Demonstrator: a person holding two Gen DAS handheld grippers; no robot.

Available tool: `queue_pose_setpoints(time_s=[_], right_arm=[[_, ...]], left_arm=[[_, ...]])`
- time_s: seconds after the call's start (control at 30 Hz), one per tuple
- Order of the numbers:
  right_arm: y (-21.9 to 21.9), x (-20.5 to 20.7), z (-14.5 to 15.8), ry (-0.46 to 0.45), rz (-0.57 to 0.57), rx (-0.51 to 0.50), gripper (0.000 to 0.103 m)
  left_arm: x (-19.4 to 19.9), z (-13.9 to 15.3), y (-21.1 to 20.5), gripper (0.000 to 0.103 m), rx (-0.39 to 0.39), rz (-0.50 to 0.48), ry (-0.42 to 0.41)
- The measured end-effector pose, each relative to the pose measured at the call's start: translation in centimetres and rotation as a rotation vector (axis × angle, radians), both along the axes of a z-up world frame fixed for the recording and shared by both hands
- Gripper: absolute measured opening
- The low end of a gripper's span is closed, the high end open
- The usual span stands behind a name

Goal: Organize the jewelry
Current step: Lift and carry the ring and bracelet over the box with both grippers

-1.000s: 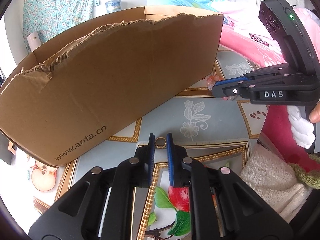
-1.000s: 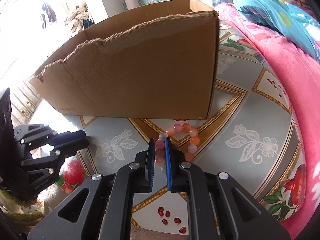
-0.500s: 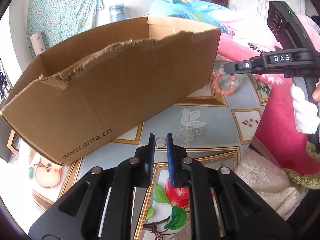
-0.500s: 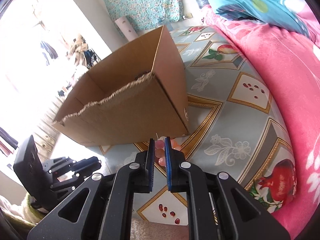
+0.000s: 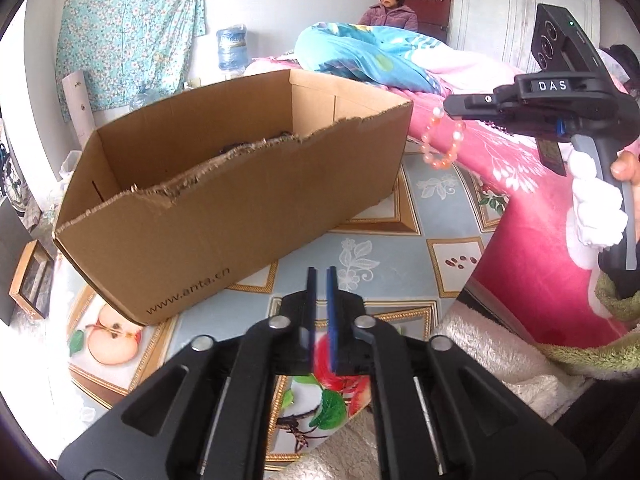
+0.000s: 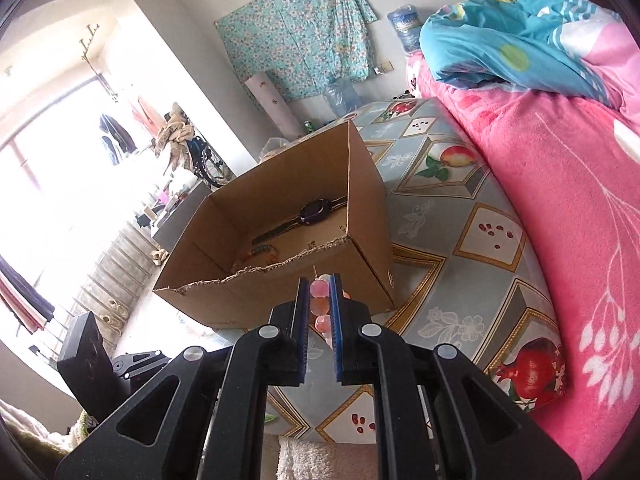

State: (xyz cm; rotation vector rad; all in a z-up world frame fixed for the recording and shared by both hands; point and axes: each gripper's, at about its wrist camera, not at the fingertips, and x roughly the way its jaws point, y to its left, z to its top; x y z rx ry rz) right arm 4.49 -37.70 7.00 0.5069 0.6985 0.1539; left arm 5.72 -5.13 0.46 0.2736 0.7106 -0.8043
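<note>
While I watch from the left wrist, the bracelet (image 5: pixel 439 142) dangles pinched in my right gripper (image 5: pixel 450 105), just beyond the box (image 5: pixel 224 216) corner; my left gripper (image 5: pixel 321 276) is opening on nothing. From the right wrist, the box (image 6: pixel 360 208) mouth lies ahead-left below the beads (image 6: pixel 320 304).

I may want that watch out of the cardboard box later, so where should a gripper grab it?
Pinch the watch across its dark case, coming straight down through the open top of the cardboard box. It lies flat with the strap stretched along the box floor, so the walls block a sideways approach, and the case probably stands highest.
</note>
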Motion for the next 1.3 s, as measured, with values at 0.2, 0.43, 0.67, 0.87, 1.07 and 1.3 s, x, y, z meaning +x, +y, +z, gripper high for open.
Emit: queue_pose_setpoints(time_s=[0.2,0.43,0.67,0.87,1.07,1.3], right_arm=[[1.0,0.1,-1.4,0.042,0.037,0.039,0.010],[2.2,0.7,-2.7,0.091,0.096,0.089,0.010],[3.0,1.6,-4.5,0.150,0.128,0.152,0.010],[3.5,2.2,-5.4,0.184,0.160,0.182,0.010],[3.7,3.1,-6.0,0.201,0.194,0.209,0.010],[3.8,4.1,-5.9,0.209,0.256,0.215,0.010]], left_arm=[[0.1,-1.1,-0.5,0.031,0.046,0.015,-0.013],[2.3,-2.9,-1.0,0.029,0.140,0.021,-0.008],[4.1,-3.9,-1.8,0.018,0.174,0.025,0.067],[4.4,-4.2,-2.6,0.011,0.192,0.044,0.069],[4.2,-4.3,-3.0,0.011,0.194,0.079,0.073],[3.5,-3.6,-2.9,0.011,0.202,0.121,0.077]])
